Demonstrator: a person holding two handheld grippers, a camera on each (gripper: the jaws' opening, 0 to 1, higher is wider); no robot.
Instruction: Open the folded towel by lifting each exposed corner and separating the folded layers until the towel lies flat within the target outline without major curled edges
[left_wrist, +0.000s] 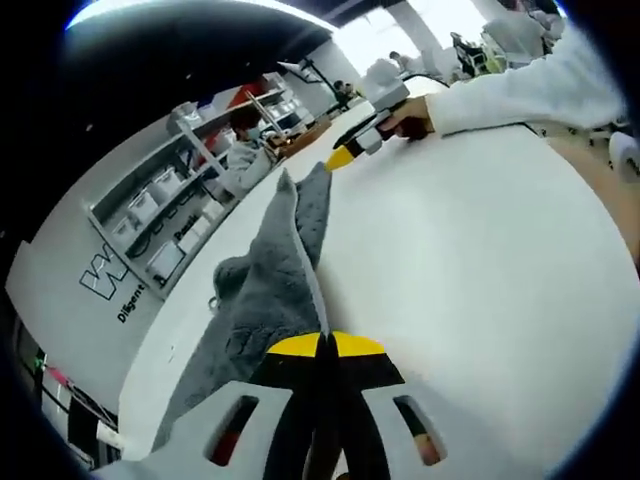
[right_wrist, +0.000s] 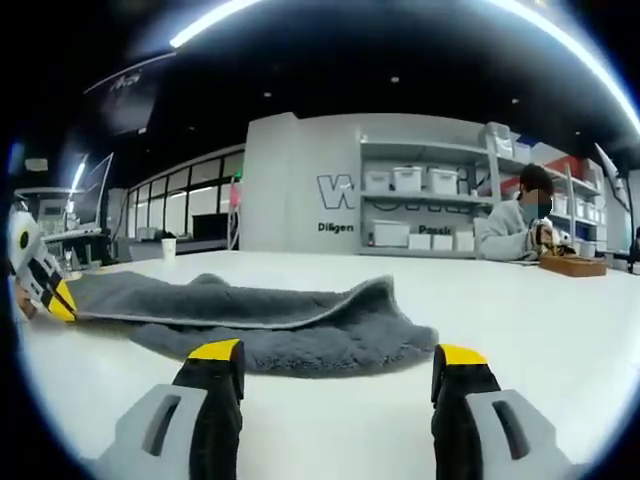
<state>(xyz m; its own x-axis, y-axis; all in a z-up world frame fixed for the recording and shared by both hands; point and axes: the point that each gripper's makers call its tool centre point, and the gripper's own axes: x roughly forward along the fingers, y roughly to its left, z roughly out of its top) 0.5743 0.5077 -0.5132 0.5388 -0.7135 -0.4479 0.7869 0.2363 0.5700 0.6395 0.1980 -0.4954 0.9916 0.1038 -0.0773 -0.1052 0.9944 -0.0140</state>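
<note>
Pinching a raised edge of the grey towel (left_wrist: 265, 290), the left gripper (left_wrist: 324, 345) has its yellow-tipped jaws clenched on the cloth. The towel lies rumpled on the white table (left_wrist: 480, 260). The right gripper (right_wrist: 340, 358) hangs released just before the towel's near fold.

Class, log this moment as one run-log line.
left tool: shut on grey towel edge | right tool: open, facing towel | towel: partly folded on white table

Towel (left_wrist: 270, 290) edge hidden between jaws
</note>
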